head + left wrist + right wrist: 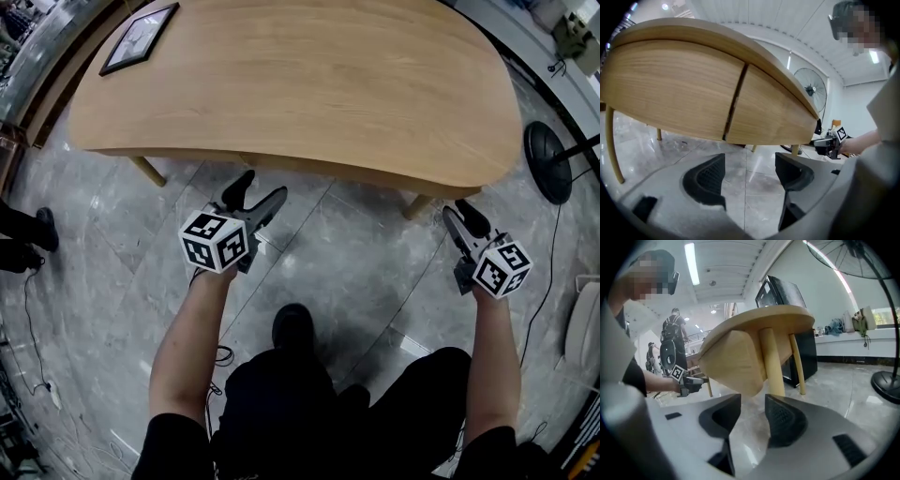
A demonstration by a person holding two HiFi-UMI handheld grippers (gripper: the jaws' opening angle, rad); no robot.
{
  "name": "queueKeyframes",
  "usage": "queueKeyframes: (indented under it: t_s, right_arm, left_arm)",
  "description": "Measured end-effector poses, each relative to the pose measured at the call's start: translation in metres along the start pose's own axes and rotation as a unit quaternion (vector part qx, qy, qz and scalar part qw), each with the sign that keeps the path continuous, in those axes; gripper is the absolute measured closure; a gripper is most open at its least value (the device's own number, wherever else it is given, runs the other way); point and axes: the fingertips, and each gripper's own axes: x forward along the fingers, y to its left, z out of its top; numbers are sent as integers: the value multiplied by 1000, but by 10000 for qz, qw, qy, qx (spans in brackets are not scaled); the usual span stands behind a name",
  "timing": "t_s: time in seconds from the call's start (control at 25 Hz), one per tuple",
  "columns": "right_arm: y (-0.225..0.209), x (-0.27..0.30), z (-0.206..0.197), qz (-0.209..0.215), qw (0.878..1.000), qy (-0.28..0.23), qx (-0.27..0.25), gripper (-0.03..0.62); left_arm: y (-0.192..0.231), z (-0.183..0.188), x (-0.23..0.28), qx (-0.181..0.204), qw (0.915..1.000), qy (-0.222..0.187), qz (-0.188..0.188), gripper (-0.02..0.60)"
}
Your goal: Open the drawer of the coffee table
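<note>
Standing beside coffee table (309,84), fan (548,161), frame (139,37) atop

The table (309,84) is pale wood with a fine straight grain and a smooth matt finish, and its front (675,89) and round legs (772,362) look the same. The floor (356,253) is grey veined stone tile, polished and glossy. The left gripper (262,187) and right gripper (461,212) have matt grey plastic shells with black ribbed pads (710,176).
</note>
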Motion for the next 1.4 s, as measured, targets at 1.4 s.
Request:
queueKeyframes:
  t_s: [1.4]
  right_arm:
    - [17, -7, 59, 393, 9952, -289, -847, 454]
  left_arm:
    - [-15, 20, 8, -286, 9980, -220, -522, 270]
